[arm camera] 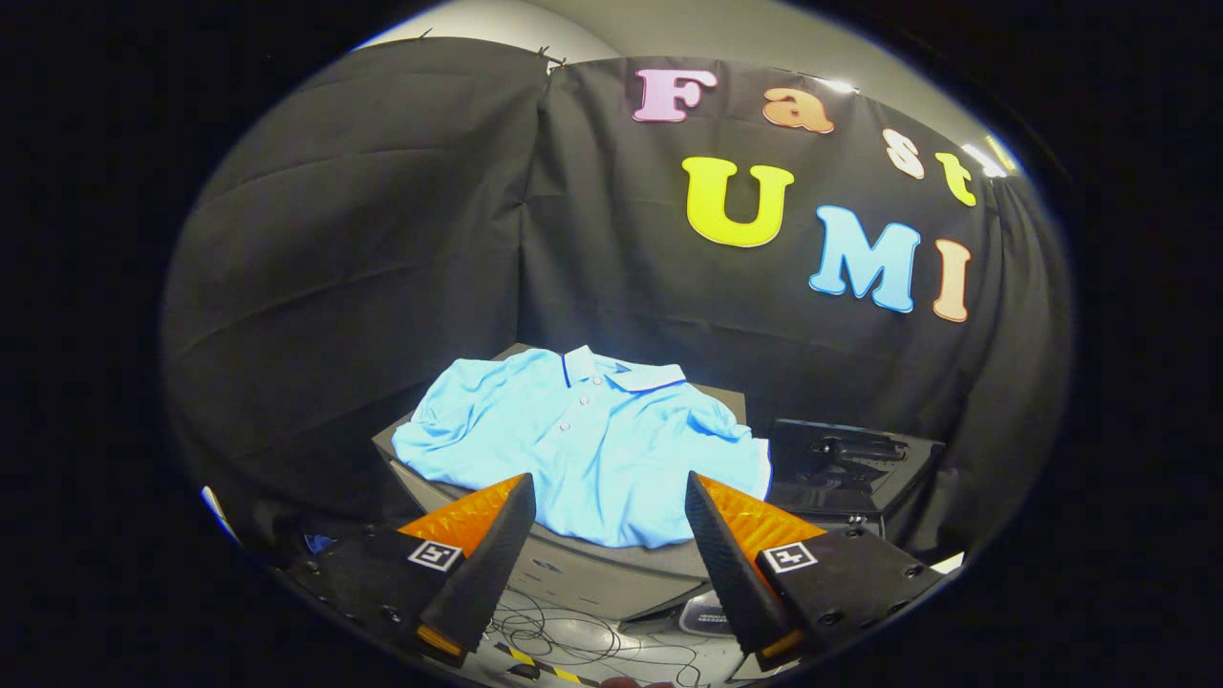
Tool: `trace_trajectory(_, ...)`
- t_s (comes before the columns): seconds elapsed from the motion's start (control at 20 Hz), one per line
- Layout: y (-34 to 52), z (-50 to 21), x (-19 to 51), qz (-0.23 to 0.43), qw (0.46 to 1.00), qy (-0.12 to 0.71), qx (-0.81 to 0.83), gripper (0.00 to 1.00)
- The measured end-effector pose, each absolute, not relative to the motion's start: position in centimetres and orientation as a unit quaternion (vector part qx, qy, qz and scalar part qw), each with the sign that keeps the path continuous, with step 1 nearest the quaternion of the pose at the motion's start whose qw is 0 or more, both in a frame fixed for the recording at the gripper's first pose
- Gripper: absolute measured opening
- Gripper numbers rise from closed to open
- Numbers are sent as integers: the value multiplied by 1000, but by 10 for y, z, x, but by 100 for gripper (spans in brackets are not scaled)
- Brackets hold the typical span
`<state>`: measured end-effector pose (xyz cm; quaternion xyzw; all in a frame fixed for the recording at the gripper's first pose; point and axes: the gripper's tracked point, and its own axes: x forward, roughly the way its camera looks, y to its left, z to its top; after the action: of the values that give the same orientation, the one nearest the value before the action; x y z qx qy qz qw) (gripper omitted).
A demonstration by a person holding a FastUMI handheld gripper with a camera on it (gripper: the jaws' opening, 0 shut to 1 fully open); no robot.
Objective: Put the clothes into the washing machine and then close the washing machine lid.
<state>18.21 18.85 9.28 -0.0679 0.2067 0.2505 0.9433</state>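
A light blue polo shirt (583, 444) with a dark-trimmed collar lies spread flat on a dark grey box-like surface (573, 569), just ahead of my fingers. My gripper (607, 487) is open, its two fingers wide apart, with the shirt's near hem showing in the gap between their tips. Nothing is held. To the right of the shirt sits a dark unit (846, 463) with an open top and black parts inside; I cannot tell whether it is the washing machine.
Black cloth walls close off the back and both sides of the booth. Below the fingers, on a pale floor, lie loose cables (564, 640) and a strip of yellow-black tape (540, 666).
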Motion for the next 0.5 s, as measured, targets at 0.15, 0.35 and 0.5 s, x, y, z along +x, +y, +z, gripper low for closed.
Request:
trace_trajectory(0.15, 210, 81, 196, 255, 939, 221, -66, 98)
trace_trajectory(0.35, 233, 68, 206, 265, 932, 241, -60, 98)
trace_trajectory(0.5, 244, 62, 216, 264, 930, 247, -60, 98)
